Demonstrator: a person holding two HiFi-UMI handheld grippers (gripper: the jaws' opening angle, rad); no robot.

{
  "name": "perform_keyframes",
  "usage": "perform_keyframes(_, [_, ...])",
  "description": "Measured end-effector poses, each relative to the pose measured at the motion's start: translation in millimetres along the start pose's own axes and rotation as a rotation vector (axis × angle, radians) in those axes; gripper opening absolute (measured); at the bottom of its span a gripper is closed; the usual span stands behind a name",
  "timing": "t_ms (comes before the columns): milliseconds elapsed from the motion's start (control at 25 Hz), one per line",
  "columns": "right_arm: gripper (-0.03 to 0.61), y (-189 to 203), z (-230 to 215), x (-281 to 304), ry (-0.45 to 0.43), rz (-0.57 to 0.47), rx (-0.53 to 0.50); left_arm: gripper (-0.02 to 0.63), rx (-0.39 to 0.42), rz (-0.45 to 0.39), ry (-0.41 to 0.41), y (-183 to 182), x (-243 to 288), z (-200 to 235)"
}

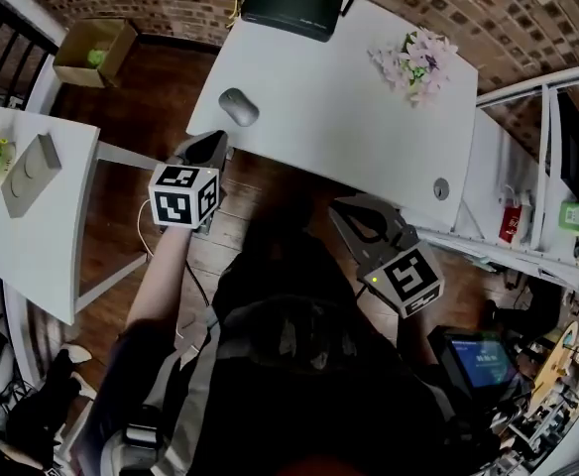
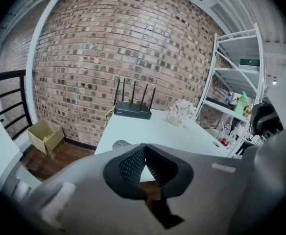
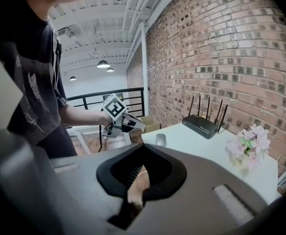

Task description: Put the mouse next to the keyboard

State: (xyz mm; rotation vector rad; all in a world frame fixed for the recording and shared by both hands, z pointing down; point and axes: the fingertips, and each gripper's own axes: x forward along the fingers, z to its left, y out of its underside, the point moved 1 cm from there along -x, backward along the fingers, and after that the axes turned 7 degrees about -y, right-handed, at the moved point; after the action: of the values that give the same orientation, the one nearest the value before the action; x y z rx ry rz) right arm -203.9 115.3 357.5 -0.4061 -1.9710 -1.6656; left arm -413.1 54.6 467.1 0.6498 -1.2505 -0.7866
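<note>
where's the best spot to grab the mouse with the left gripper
Take the mouse across its two long sides, mid-body, from above at the near corner where the left gripper is. It lies flat and domed on the table, so its flanks likely give the only parallel faces.

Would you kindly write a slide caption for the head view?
Left tool and right tool, both shut, hover near the table with mouse, router, flowers.

- A loft-style office or lab is showing: a bare brick wall (image 2: 108, 48) is rising ahead of the left gripper (image 1: 210, 145), beyond a white table (image 1: 349, 107).
- A router (image 1: 291, 6) is sitting at the table's far edge from that gripper.
- Metal shelving (image 2: 233, 87) carrying bottles (image 2: 241, 103) is standing to its right.
- A lit screen (image 1: 478, 357) is glowing behind the right gripper (image 1: 344, 209).
</note>
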Motion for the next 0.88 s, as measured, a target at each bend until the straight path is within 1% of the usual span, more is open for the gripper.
perform_keyframes(160, [0.006, 9, -28, 7, -0.053, -0.008, -0.018, 0.003, -0.014, 0.020, -0.066, 2, 24, 5])
perform_keyframes(280, [0.006, 10, -48, 14, -0.110, -0.021, -0.027, 0.003, -0.026, 0.050, -0.153, 2, 42, 14])
perform_keyframes(400, [0.006, 12, -64, 16, -0.177, -0.034, -0.032, 0.008, -0.062, 0.095, -0.236, 6, 56, 21])
perform_keyframes(480, [0.006, 16, -79, 13, -0.205, -0.029, -0.043, 0.061, -0.139, 0.109, -0.285, 5, 70, 26])
perform_keyframes(520, [0.006, 18, -87, 11, -0.215, -0.020, -0.059, 0.100, -0.194, 0.106, -0.309, 2, 77, 29])
perform_keyframes(560, [0.006, 20, -93, 10, -0.225, -0.010, -0.077, 0.162, -0.246, 0.101, -0.330, 0, 83, 32])
perform_keyframes(600, [0.006, 23, -99, 9, -0.236, -0.002, -0.092, 0.208, -0.282, 0.103, -0.345, -1, 88, 33])
perform_keyframes(640, [0.006, 27, -104, 8, -0.249, 0.003, -0.099, 0.227, -0.298, 0.113, -0.356, 0, 93, 33])
perform_keyframes(760, [0.006, 35, -118, 4, -0.294, 0.008, -0.095, 0.230, -0.298, 0.169, -0.390, 5, 110, 30])
perform_keyframes(800, [0.006, 38, -121, 2, -0.314, 0.011, -0.096, 0.243, -0.290, 0.188, -0.412, 6, 115, 32])
perform_keyframes(840, [0.006, 41, -123, 1, -0.336, 0.018, -0.098, 0.264, -0.272, 0.209, -0.441, 8, 119, 35])
perform_keyframes(880, [0.006, 45, -124, -1, -0.358, 0.029, -0.100, 0.271, -0.246, 0.233, -0.473, 11, 123, 39])
